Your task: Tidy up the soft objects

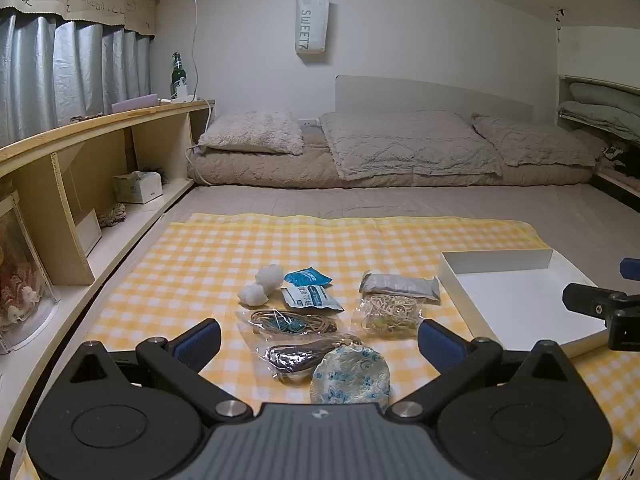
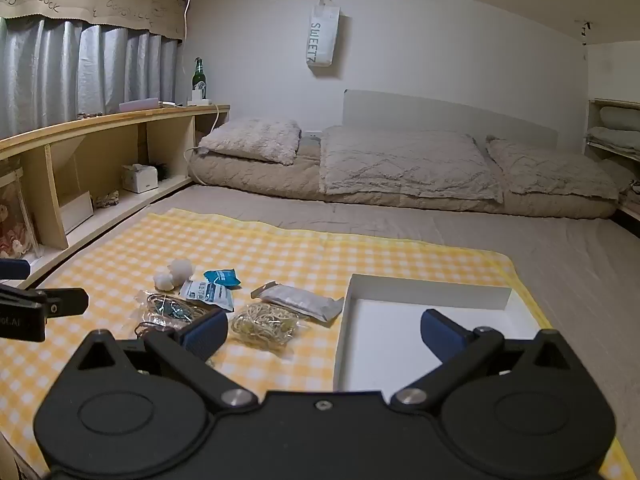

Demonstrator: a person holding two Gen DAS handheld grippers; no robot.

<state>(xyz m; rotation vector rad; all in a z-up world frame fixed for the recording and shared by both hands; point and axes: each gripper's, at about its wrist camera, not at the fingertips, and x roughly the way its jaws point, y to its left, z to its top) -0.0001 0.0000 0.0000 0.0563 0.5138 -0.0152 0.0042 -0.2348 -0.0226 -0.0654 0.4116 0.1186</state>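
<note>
On a yellow checked cloth (image 1: pixel 208 256) lie small soft items: white cotton balls (image 1: pixel 260 284), blue-and-white packets (image 1: pixel 310 290), a grey packet (image 1: pixel 398 286), a bag of rubber bands (image 1: pixel 390 312), two clear bags of cords (image 1: pixel 288 320) and a floral blue pouch (image 1: pixel 352 374). My left gripper (image 1: pixel 318 346) is open and empty, just above the pouch and bags. My right gripper (image 2: pixel 324 332) is open and empty, straddling the left wall of the white tray (image 2: pixel 424 292), with the rubber bands (image 2: pixel 264 324) beside its left finger.
A wooden shelf (image 1: pixel 100 128) with a bottle, a tissue box and frames runs along the left. Pillows and a folded quilt (image 1: pixel 400 148) lie at the far end of the mattress. A white bag (image 1: pixel 312 20) hangs on the wall.
</note>
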